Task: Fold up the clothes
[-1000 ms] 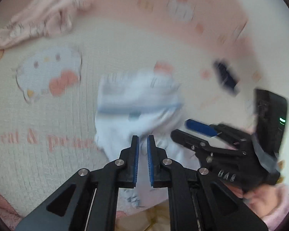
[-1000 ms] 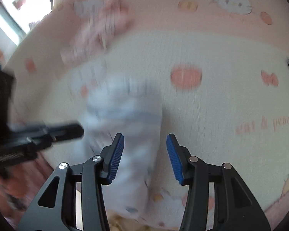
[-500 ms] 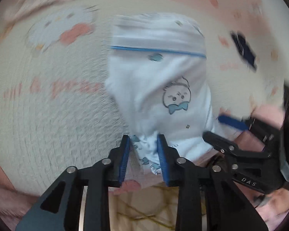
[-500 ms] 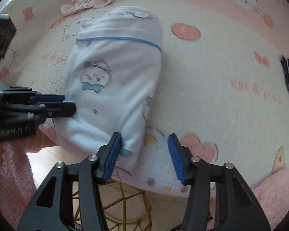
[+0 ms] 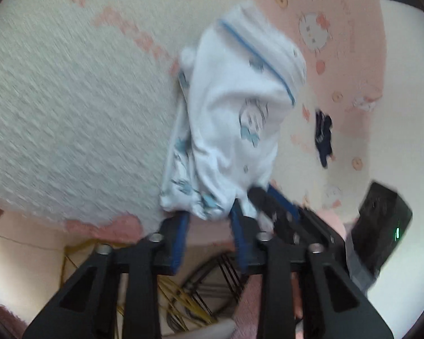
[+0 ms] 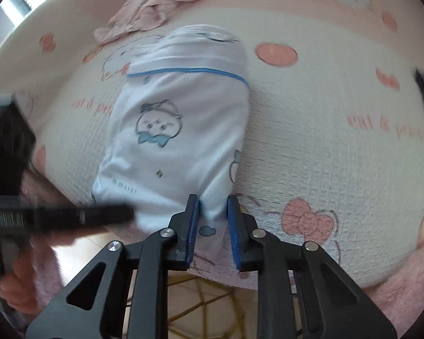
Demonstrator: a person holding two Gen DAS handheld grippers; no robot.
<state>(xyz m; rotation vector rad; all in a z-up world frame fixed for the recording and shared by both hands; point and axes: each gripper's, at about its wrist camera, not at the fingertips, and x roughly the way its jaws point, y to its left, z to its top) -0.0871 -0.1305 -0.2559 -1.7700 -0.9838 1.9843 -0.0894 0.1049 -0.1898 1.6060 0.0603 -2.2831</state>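
Note:
A folded white garment (image 5: 234,118) with a blue stripe and a cartoon face lies on the cream and pink cartoon-print cover (image 5: 70,99), its near hem at the table's front edge. My left gripper (image 5: 209,217) stands open with the hem's left corner just between its fingertips. In the right wrist view the white garment (image 6: 181,130) reaches down between the blue pads of my right gripper (image 6: 213,214), which is shut on a bunch of the hem. The left gripper's finger (image 6: 99,214) shows blurred at the garment's near left corner.
A crumpled pink garment (image 6: 152,8) lies at the back left of the cover. A small dark item (image 5: 323,138) rests to the right. Beyond the front edge the floor and a yellow wire frame (image 6: 200,308) show. A hand (image 6: 11,282) in a fuzzy pink sleeve holds the left gripper.
The left gripper, shut a second ago, has opened at the hem. The right gripper's fingers have narrowed onto the hem. Both views have drawn back toward the table's front edge.

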